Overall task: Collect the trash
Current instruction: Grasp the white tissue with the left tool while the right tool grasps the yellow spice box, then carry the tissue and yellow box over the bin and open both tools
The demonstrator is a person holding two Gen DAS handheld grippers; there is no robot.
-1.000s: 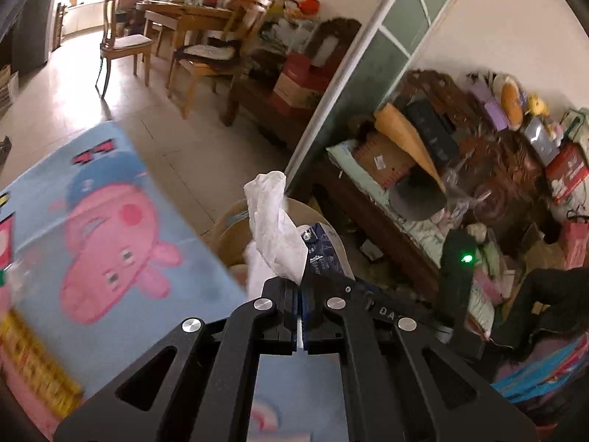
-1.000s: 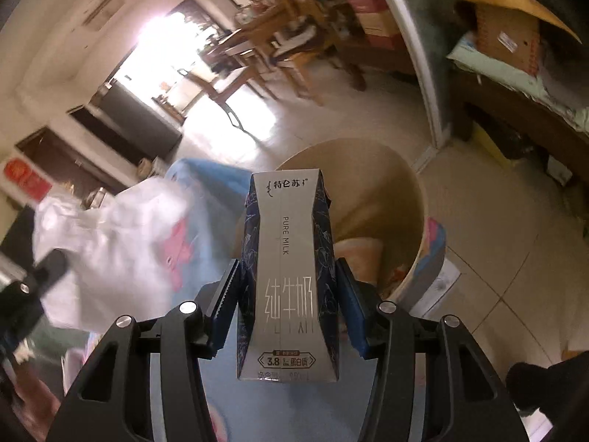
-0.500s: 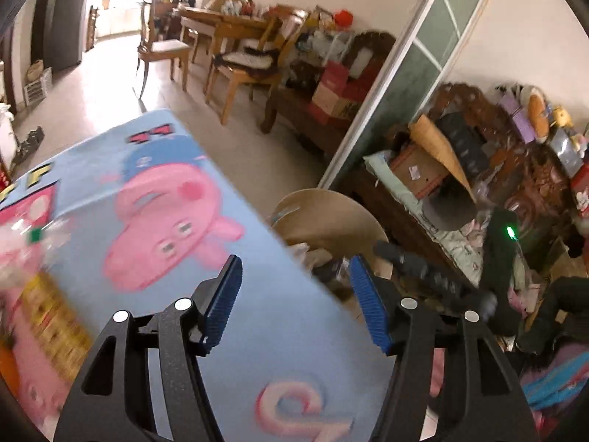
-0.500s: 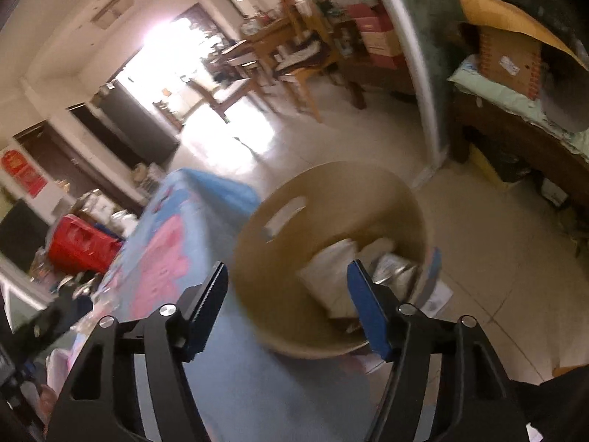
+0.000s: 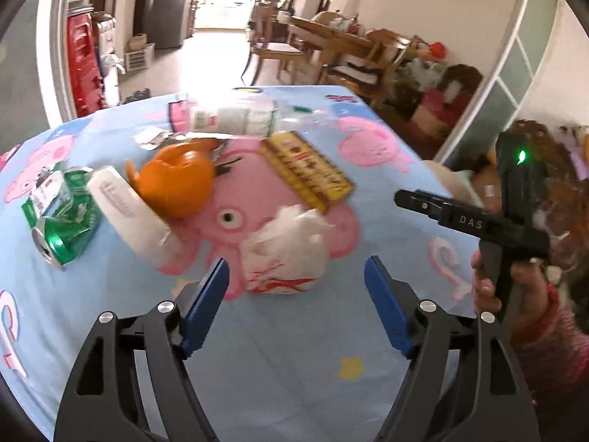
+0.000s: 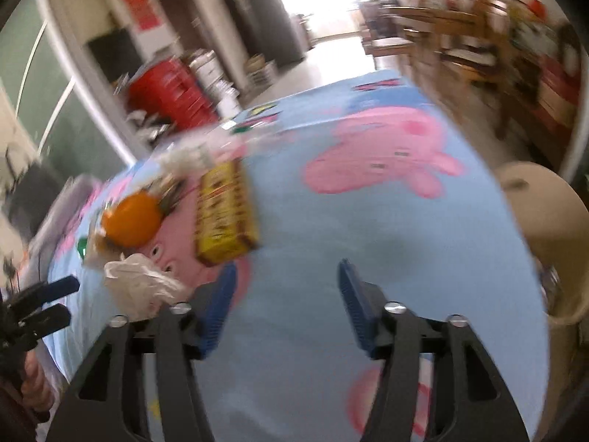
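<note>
We found the crumpled bag (image 5: 285, 254) on the table (image 5: 276, 361) before the orange peel (image 5: 176, 180), the can (image 5: 60, 217) far left, the bin (image 6: 545, 228) beyond the right edge.

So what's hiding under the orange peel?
The orange peel rests partly on a white tube and the pink cartoon cloth. Anything beneath its middle is covered and cannot be seen.

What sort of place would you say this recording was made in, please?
Most likely a lived-in family home, in its living and dining area: a table under a cartoon-pig tablecloth, wooden dining chairs around a dining table behind it, and household clutter stacked along the wall.
</note>
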